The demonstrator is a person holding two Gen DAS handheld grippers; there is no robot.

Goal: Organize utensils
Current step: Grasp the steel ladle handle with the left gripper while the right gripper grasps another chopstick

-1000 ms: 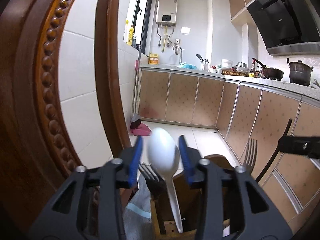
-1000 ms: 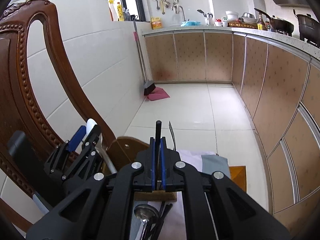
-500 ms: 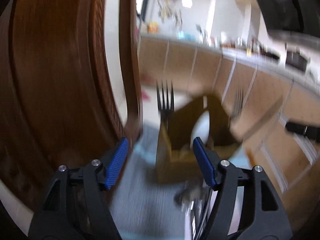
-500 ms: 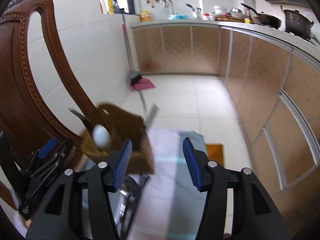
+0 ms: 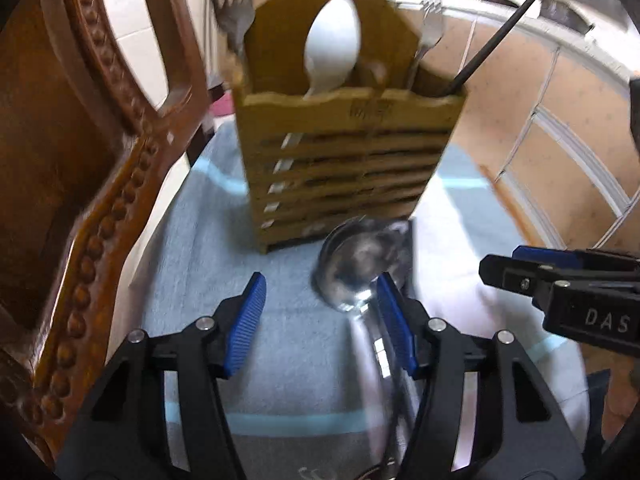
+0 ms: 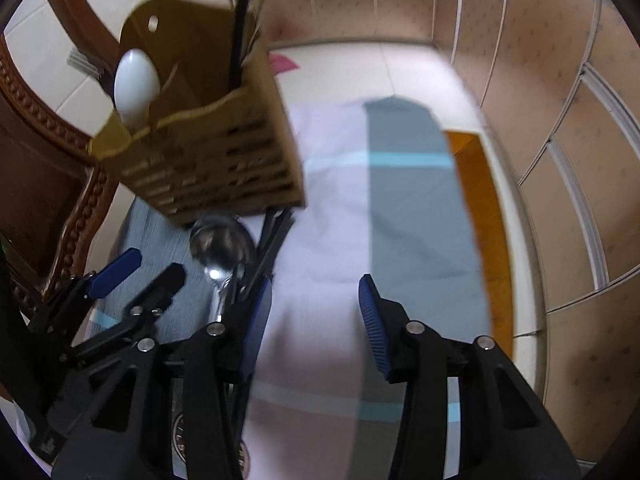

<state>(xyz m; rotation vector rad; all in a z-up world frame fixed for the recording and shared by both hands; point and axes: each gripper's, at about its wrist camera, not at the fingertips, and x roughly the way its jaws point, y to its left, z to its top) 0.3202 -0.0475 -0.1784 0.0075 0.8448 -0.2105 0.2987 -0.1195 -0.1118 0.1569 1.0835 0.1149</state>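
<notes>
A slatted wooden utensil holder (image 5: 344, 152) stands upright on a striped cloth (image 5: 192, 264). In it are a white spoon (image 5: 332, 48), forks (image 5: 430, 36) and a black chopstick (image 5: 496, 36). A steel spoon (image 5: 356, 268) lies on the cloth in front of it, over some black utensils (image 6: 276, 236). My left gripper (image 5: 320, 308) points down at the cloth with its jaws closing; the steel spoon's bowl lies by its right finger, untouched. My right gripper (image 6: 314, 312) hangs over bare cloth to the right, its jaws closing with nothing between them. The holder (image 6: 208, 160) and steel spoon (image 6: 222, 244) lie to its left.
A carved wooden chair back (image 5: 80, 160) rises close on the left. The table's wooden edge (image 6: 480, 200) shows past the cloth on the right. Beyond are the tiled floor, kitchen cabinets (image 6: 560, 120) and a pink dustpan (image 6: 284, 62).
The white spoon left my left gripper and the black chopstick my right; both now stand in the holder. Both grippers opened, sank and tipped down toward the cloth.
</notes>
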